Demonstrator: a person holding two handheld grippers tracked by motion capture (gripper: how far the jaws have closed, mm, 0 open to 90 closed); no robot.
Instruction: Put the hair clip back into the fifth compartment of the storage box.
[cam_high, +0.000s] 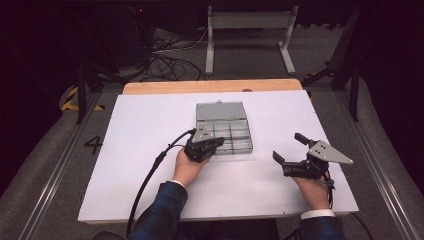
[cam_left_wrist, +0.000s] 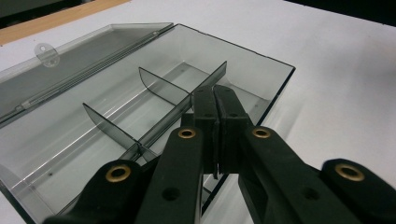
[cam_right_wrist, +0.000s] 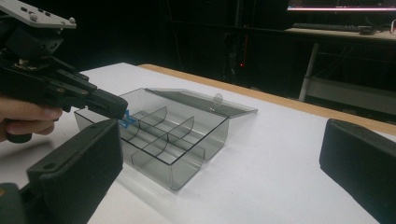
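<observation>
Left tool (cam_right_wrist: 120, 112) pinching a small blue piece (cam_right_wrist: 127, 120) over the open, smoky-clear divided box (cam_right_wrist: 187, 140).

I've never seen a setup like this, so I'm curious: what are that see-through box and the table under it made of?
The box looks like smoky grey transparent plastic, glossy: its dividers and the tabletop show through its walls. The hinged lid seems to be the same plastic, with a small clear latch tab. The table has a matte white top, perhaps laminate or painted board; a bare wood-coloured strip shows along its far edge.
</observation>
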